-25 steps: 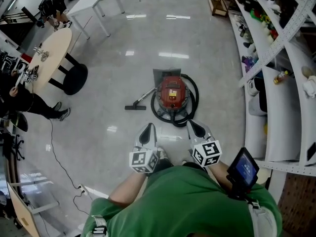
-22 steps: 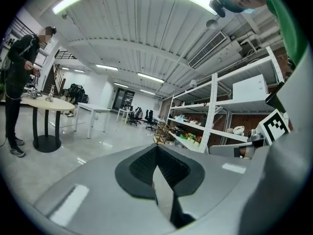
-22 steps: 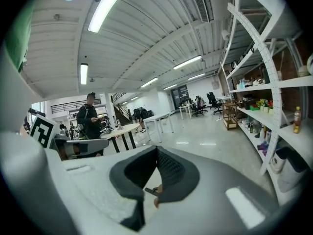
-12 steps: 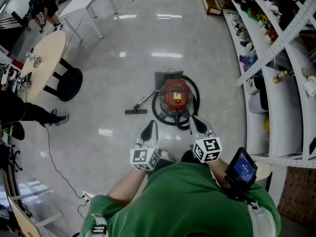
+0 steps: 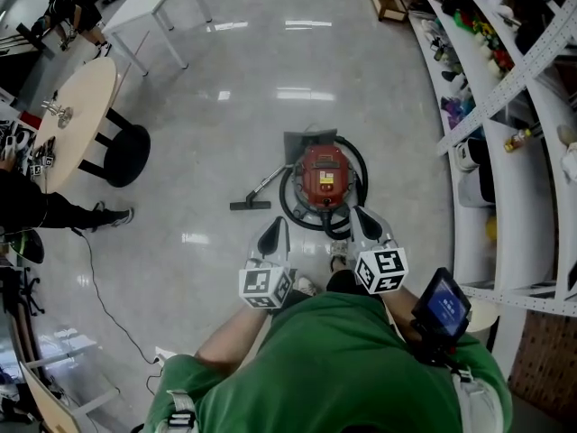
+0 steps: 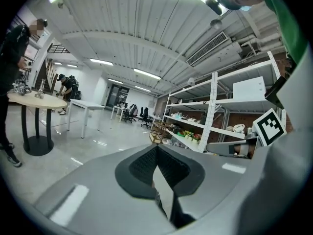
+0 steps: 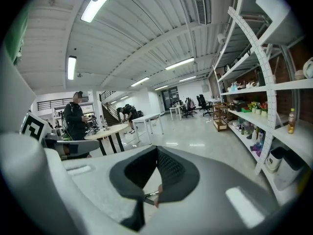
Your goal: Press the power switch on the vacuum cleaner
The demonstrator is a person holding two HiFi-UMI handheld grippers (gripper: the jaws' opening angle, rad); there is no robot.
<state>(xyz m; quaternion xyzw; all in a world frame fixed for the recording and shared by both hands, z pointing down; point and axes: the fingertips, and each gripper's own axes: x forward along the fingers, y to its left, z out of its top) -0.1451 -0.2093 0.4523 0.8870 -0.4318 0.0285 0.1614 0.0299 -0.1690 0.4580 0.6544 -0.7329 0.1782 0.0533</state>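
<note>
Red vacuum (image 5: 323, 177) stands just ahead of the left tool (image 5: 272, 234) and right tool (image 5: 364, 224), each with jaws closed together.

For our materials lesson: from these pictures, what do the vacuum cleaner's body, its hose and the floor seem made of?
Vacuum cleaner body: probably moulded plastic, red and slightly shiny, rounded shape. Hose: likely flexible black plastic or rubber, since it loops around the body. Floor: hard, polished grey, perhaps tile or sealed concrete; it mirrors ceiling lights.
</note>
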